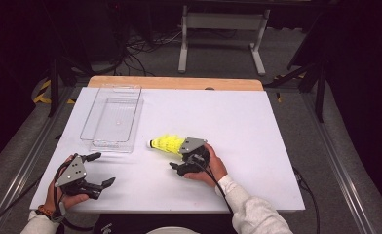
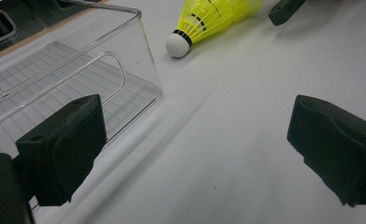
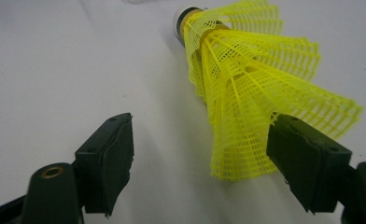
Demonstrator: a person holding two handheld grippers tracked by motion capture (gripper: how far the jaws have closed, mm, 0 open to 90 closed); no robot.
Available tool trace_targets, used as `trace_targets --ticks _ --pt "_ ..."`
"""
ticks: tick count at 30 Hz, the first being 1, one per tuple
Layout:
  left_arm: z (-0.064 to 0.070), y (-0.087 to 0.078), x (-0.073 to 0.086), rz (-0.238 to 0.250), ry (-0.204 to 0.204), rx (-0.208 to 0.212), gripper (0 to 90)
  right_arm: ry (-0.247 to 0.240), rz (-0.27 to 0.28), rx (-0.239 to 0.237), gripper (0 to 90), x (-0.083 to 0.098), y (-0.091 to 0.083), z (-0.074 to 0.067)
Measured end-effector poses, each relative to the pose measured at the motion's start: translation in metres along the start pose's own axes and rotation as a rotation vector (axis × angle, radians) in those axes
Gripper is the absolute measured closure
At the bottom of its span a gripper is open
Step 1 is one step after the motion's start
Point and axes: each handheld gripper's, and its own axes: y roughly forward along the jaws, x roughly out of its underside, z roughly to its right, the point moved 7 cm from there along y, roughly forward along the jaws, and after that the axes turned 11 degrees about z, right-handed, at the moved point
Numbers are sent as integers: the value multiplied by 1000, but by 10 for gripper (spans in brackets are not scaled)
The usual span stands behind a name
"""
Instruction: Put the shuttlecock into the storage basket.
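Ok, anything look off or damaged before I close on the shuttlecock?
Nothing stands out. The yellow shuttlecock lies on its side on the white table, skirt intact, partly between the right gripper jaws, which aren't pressing it. The clear bin sits upright and empty.

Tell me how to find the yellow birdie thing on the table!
Look at the white table, just right of the clear plastic box. The shuttlecock lies on its side before the right gripper. It alone is bright yellow, a netted skirt with a white tip.
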Motion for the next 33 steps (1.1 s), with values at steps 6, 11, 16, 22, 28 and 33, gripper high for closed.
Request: trace_targets --ticks 6,11,16,22,28,33 --pt "0 0 0 -1 -2 1 56 4 -15 -8 288 -3 12 -6" --pt "0 0 1 -3 -2 4 56 35 0 -13 347 -9 19 -9" --pt "1 1 0 -3 -3 7 56 97 -2 27 376 -15 26 -6" --pt "2 -1 0 -4 0 12 56 163 16 105 409 -23 34 0" --pt "2 0 0 -2 -4 14 57 196 15 165 510 -25 42 6" --pt "2 0 0 -5 -3 16 57 174 6 200 764 -25 49 13"
